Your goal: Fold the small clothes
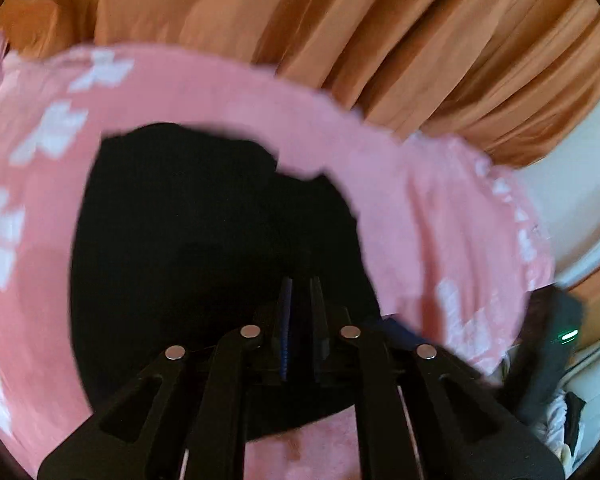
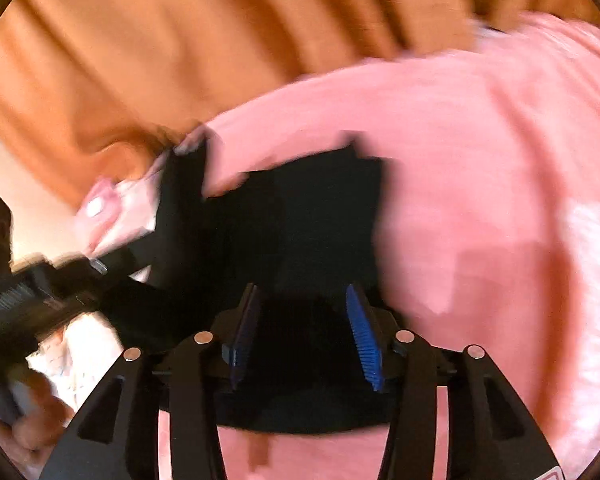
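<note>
The black garment [image 1: 204, 240] lies on the pink blanket [image 1: 440, 220], just ahead of both sets of fingers; left gripper [image 1: 300, 292] fingers nearly together, empty; right gripper [image 2: 304, 308] fingers apart

A soft pink blanket with a black piece of clothing on it.

The pink blanket [image 1: 416, 216] is the thing that holds everything up. It has white shapes on it, a bit like blocky flowers, and a white bumpy edge on the far side. It looks fuzzy because both pictures are blurred. A black cloth [image 1: 204, 240] lies right on the blanket, near its middle. It lies mostly flat, and its far edge is uneven. From the right wrist view you can see the same black cloth [image 2: 300, 220] lying on the pink blanket [image 2: 480, 160], with pink showing past it on the far, right and near sides.
</note>
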A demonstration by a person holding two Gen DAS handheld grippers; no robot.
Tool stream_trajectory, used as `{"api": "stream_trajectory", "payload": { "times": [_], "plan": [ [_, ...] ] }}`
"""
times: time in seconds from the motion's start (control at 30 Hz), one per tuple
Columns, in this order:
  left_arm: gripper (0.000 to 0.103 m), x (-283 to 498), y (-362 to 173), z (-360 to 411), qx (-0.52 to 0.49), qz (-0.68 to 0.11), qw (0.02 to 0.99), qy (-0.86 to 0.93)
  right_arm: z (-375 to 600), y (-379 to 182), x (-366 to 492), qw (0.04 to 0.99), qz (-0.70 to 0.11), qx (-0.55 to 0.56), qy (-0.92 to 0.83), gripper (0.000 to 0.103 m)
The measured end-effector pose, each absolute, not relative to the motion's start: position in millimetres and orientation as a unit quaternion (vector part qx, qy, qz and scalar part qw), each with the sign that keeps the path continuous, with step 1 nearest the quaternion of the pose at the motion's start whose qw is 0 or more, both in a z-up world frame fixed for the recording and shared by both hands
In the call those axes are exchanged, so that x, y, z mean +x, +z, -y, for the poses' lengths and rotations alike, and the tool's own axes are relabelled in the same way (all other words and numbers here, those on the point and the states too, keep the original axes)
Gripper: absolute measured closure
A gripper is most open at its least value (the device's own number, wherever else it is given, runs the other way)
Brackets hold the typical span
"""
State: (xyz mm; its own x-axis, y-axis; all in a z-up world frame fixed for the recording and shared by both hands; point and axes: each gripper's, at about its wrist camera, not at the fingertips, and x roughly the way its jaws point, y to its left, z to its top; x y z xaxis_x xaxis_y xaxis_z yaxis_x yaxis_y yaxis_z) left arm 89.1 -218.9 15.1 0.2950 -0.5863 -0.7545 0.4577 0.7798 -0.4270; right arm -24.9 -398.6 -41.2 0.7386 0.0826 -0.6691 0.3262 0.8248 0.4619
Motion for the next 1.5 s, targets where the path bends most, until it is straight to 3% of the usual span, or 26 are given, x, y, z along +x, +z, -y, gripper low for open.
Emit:
{"api": "stream_trajectory", "payload": {
  "times": [0.07,0.13,0.2,0.37,0.57,0.73,0.93,1.0,1.07,1.27,1.4,1.47,1.5],
  "plan": [
    [0.082,78.6,12.5,202.8,-0.088,-0.494,0.797,-0.336,411.2,-43.3,-44.9,0.883,-0.357,0.293,-0.080,0.056],
    [0.057,64.5,16.0,175.7,-0.099,-0.481,0.807,-0.327,415.8,-39.1,-60.3,0.887,-0.352,0.287,-0.084,0.052],
    [0.050,51.1,16.2,139.0,-0.079,-0.467,0.833,-0.286,411.8,-31.1,-61.4,0.890,-0.343,0.294,-0.072,0.045],
    [0.050,48.2,-9.1,88.7,-0.069,-0.505,0.835,-0.208,378.3,-22.2,-22.5,0.885,-0.337,0.321,0.013,0.030],
    [0.047,47.6,-9.5,90.7,-0.063,-0.504,0.834,-0.214,338.0,-41.9,41.5,0.846,-0.428,0.317,0.030,0.029],
    [0.046,46.2,-15.2,106.9,-0.037,-0.506,0.831,-0.230,340.0,-27.8,17.7,0.836,-0.400,0.372,0.042,0.027],
    [0.046,55.3,-23.2,95.3,-0.075,-0.522,0.821,-0.220,297.6,-2.2,27.4,0.887,-0.392,0.243,0.031,0.024],
    [0.046,54.4,-22.7,88.8,-0.083,-0.521,0.822,-0.213,283.6,-10.3,35.5,0.894,-0.404,0.191,0.018,0.029],
    [0.044,54.4,-22.8,84.2,-0.092,-0.523,0.821,-0.209,274.7,-26.9,39.1,0.892,-0.434,0.125,-0.016,0.056],
    [0.041,61.9,-28.8,81.4,-0.115,-0.532,0.811,-0.213,309.3,-55.7,-11.4,0.876,-0.461,0.144,-0.014,0.060],
    [0.041,61.2,-27.9,87.8,-0.102,-0.528,0.815,-0.216,323.9,-30.5,-14.2,0.880,-0.437,0.184,-0.006,0.051],
    [0.041,58.4,-25.7,88.8,-0.092,-0.522,0.820,-0.215,331.4,-13.3,4.9,0.890,-0.411,0.198,-0.004,0.033],
    [0.040,57.5,-24.8,89.1,-0.089,-0.520,0.822,-0.215,334.2,-7.9,15.6,0.894,-0.402,0.197,-0.007,0.030]
  ]
}}
